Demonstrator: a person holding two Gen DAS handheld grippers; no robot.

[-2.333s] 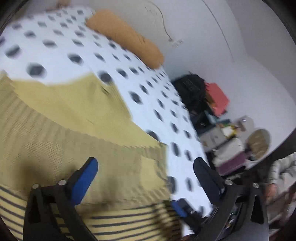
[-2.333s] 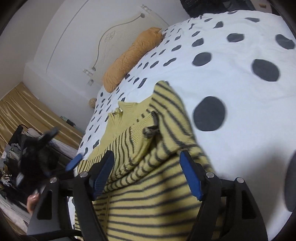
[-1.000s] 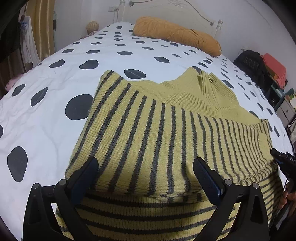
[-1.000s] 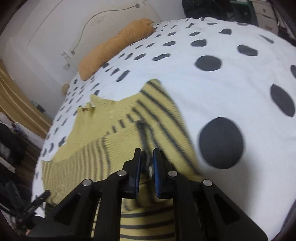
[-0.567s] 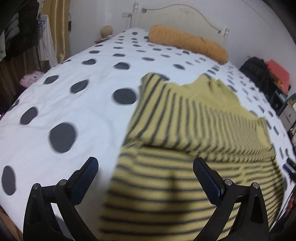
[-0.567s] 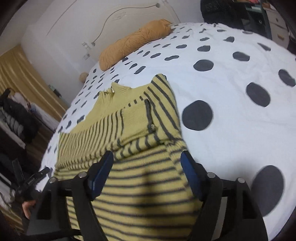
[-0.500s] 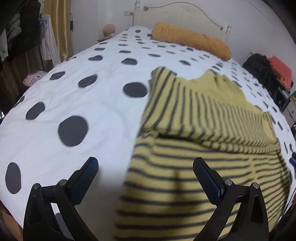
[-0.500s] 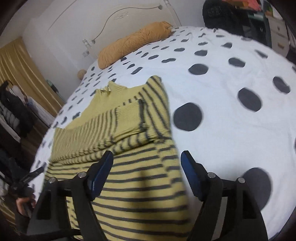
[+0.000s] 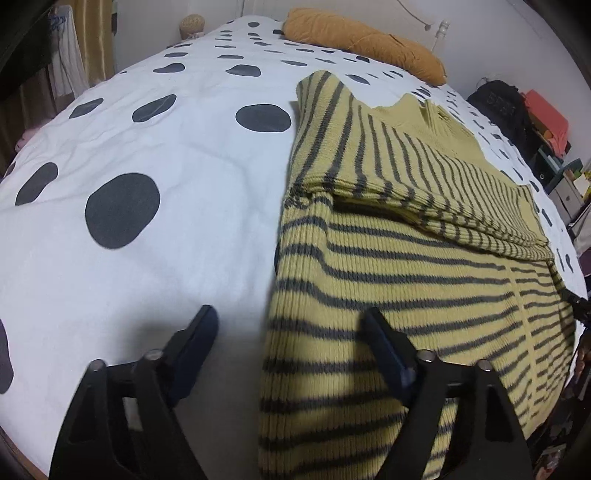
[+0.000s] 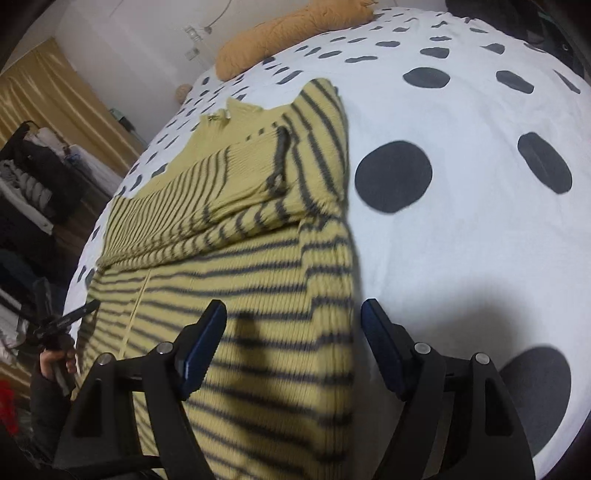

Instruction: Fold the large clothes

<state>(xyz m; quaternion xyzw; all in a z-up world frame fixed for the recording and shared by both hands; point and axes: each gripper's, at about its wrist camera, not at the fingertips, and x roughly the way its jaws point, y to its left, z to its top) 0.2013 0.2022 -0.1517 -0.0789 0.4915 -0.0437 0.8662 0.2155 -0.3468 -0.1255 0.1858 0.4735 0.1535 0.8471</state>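
Left gripper [image 9: 291,339], nearest the lens at 6 o'clock of the left wrist view: jaws closing, pads not pressing on anything. The left edge of the sweater [image 9: 406,295] lies between the two fingers; the left finger is over the bare bedspread [image 9: 147,240], the right finger over the knit. No grasp.

Right gripper [image 10: 293,336], at 6 o'clock of the right wrist view: released, jaws standing apart, nothing pinched. The right edge of the sweater [image 10: 258,295] lies between the fingers, the right finger over white cover [image 10: 461,240].

Sweater: yellow knit with dark stripes, lying flat on the bed at the near edge. Both sleeves are folded in across the chest, forming a striped band across the garment from 9 to 3 o'clock in the middle distance. The plain yellow collar lies beyond the band, toward 12 o'clock.

At 8 o'clock of the right wrist view, a hand [image 10: 55,363] holds the other gripper beside the garment's far side.

Bedspread: white with dark spots, extending around the sweater on all visible sides.

Farthest, at 12 o'clock: an orange pillow [image 9: 362,37] against the wall; in the right wrist view [image 10: 288,29] likewise. At 2 o'clock of the left wrist view, a dark bag [image 9: 498,103].
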